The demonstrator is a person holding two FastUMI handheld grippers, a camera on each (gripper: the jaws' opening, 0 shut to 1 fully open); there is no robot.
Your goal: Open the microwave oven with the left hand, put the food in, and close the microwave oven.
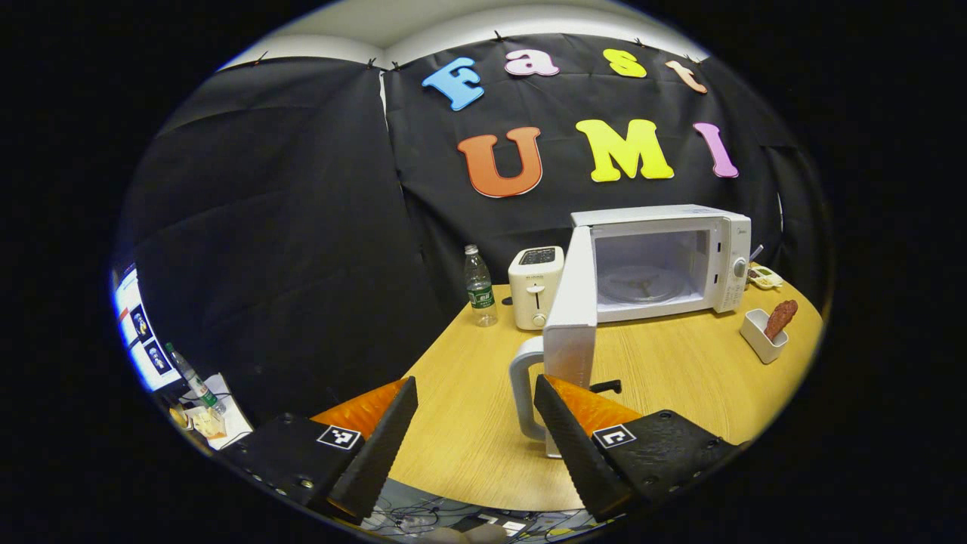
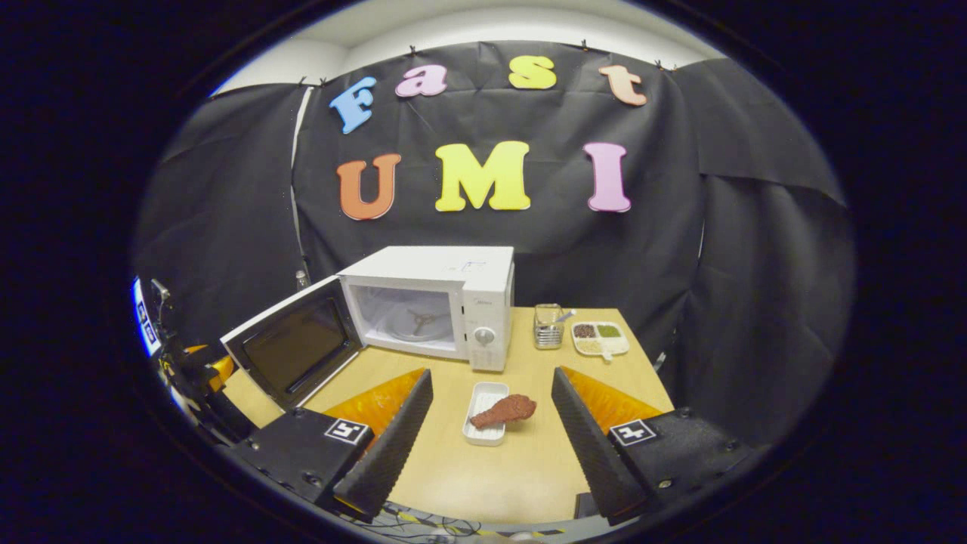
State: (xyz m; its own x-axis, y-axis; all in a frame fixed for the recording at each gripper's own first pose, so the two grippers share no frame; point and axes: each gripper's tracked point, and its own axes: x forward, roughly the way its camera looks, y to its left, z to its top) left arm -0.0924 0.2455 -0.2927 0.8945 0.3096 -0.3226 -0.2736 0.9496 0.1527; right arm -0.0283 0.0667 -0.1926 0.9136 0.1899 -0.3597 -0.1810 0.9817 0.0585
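Observation:
The white microwave (image 1: 657, 261) stands on the wooden table with its door (image 1: 570, 317) swung wide open toward me, and its turntable is bare. My left gripper (image 1: 476, 385) is open. The door's white handle (image 1: 521, 385) sits inside the gap, close to the right finger. A brown drumstick (image 2: 505, 410) lies in a small white dish (image 2: 483, 427) in front of the microwave (image 2: 434, 302). My right gripper (image 2: 492, 375) is open just short of the dish, which lies ahead between the fingers, untouched. The dish (image 1: 763, 336) appears at the right in the left gripper view.
A white toaster (image 1: 536, 287) and a water bottle (image 1: 480, 287) stand left of the microwave. A metal holder (image 2: 548, 326) and a compartment tray (image 2: 600, 338) sit to its right. The open door (image 2: 295, 351) juts over the table's left part. Cables lie below the near table edge.

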